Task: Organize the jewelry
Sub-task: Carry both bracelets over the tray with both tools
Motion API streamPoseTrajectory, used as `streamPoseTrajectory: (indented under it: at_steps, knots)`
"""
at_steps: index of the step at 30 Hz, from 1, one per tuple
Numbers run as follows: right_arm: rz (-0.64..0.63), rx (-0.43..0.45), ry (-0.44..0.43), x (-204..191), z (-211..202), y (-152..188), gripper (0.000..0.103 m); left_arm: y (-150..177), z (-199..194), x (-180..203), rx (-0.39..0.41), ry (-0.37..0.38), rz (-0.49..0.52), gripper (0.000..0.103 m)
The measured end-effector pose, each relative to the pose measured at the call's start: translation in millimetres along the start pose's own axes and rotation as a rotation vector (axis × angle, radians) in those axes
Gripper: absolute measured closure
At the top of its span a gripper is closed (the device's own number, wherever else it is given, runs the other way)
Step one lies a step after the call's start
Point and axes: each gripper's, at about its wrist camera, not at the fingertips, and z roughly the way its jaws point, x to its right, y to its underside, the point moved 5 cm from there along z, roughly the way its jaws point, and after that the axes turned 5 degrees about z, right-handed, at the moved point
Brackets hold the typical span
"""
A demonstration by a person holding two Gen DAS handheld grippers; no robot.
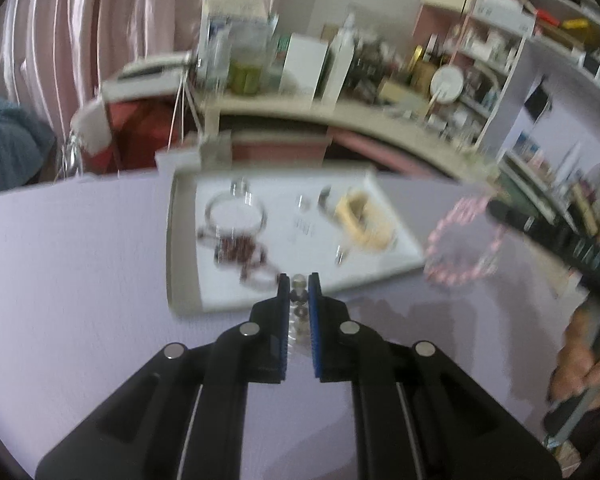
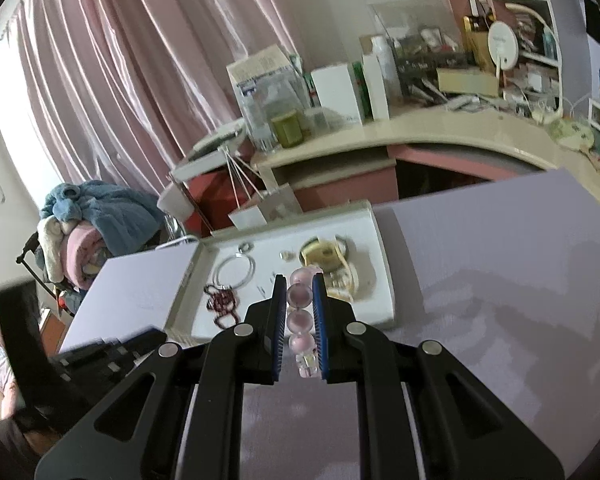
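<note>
Pink bead bracelet (image 2: 300, 320) lengthwise along right gripper (image 2: 300, 280)

Pale pink beads on the bracelet (image 2: 300, 312) between blue-padded black fingers (image 2: 319, 320), dark red beads (image 2: 222, 304) and a silver bangle (image 2: 236, 270) on the white tray (image 2: 384, 280), lilac bench (image 2: 500, 280), pink curtain (image 2: 120, 80) behind.

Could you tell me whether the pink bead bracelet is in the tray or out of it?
Out: the pink bead bracelet hangs from the shut right gripper, beside the tray.
</note>
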Motion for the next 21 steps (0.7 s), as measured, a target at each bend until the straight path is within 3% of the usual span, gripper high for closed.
streamPoseTrajectory:
  at_steps: [9, 21]
  knots:
    - [-0.039, 0.028, -0.015, -12.9, 6.9, -21.6, 0.089, -63.1, -1.1, -10.8, 0.081, -0.045, 0.001, 0.094]
    - [-0.074, -0.016, -0.007, -20.6, 34.0, -23.5, 0.089, -70.7, 38.1, -20.4, 0.023, -0.046, -0.026, 0.094]
